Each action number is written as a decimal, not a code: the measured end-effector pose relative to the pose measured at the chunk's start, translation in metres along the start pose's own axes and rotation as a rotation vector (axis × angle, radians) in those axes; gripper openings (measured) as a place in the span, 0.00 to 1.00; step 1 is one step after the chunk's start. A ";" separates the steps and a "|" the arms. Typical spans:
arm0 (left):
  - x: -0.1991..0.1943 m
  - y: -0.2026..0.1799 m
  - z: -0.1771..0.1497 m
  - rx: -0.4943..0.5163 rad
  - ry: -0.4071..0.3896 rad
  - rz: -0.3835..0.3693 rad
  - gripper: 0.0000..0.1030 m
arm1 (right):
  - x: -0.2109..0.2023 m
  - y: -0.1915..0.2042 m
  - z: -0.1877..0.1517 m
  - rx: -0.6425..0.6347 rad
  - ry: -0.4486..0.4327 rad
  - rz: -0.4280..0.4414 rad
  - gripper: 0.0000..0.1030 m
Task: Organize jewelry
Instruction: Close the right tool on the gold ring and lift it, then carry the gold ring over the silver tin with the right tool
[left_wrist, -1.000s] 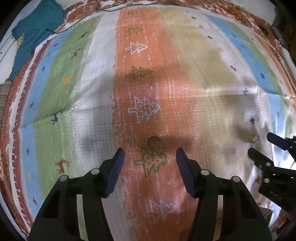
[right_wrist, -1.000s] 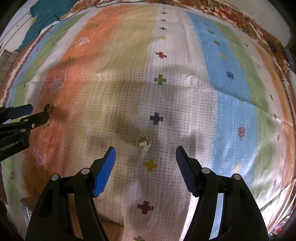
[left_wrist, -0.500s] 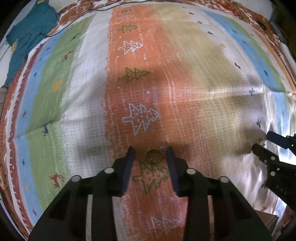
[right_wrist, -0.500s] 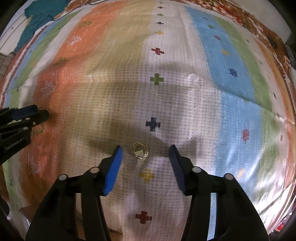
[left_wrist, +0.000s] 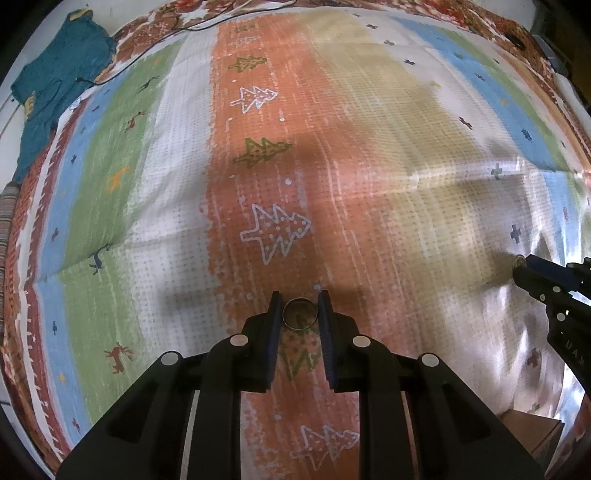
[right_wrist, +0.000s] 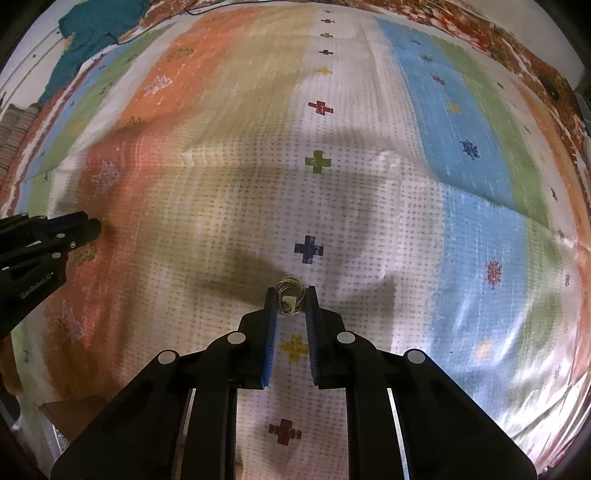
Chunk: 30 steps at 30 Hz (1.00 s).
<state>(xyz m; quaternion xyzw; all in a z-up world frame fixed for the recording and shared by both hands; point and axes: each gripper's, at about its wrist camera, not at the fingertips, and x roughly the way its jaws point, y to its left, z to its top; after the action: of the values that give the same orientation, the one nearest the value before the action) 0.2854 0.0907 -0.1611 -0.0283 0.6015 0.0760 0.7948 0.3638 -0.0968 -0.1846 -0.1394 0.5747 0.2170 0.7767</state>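
Observation:
A plain gold ring (left_wrist: 299, 314) lies on the orange stripe of the patterned cloth. My left gripper (left_wrist: 299, 309) has closed on it, its blue pads touching both sides. A coiled gold ring with a small white tag (right_wrist: 291, 295) lies on the white stripe. My right gripper (right_wrist: 291, 301) has closed on it in the same way. The right gripper also shows at the right edge of the left wrist view (left_wrist: 528, 271), with its ring (left_wrist: 519, 261) at the tips. The left gripper shows at the left edge of the right wrist view (right_wrist: 88, 229).
The striped cloth (left_wrist: 369, 147) covers the whole surface. A teal garment (left_wrist: 55, 92) and a black cable (left_wrist: 155, 55) lie at the far left corner. A brown box corner (left_wrist: 532, 432) shows at the lower right, under the cloth's near edge.
Both grippers have moved forward and down and narrowed from wide open until their pads grip the rings on either side.

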 end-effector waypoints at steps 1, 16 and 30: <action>-0.002 0.001 0.000 -0.004 -0.004 0.000 0.18 | -0.003 0.000 -0.002 0.000 -0.002 0.003 0.15; -0.050 -0.013 -0.023 0.014 -0.075 0.000 0.18 | -0.044 -0.003 -0.028 0.020 -0.079 -0.003 0.15; -0.093 -0.021 -0.041 -0.006 -0.140 -0.047 0.18 | -0.072 0.013 -0.038 -0.024 -0.147 -0.043 0.15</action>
<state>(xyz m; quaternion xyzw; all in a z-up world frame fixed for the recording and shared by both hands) 0.2250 0.0563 -0.0838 -0.0396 0.5433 0.0610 0.8364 0.3083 -0.1160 -0.1267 -0.1443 0.5103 0.2168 0.8196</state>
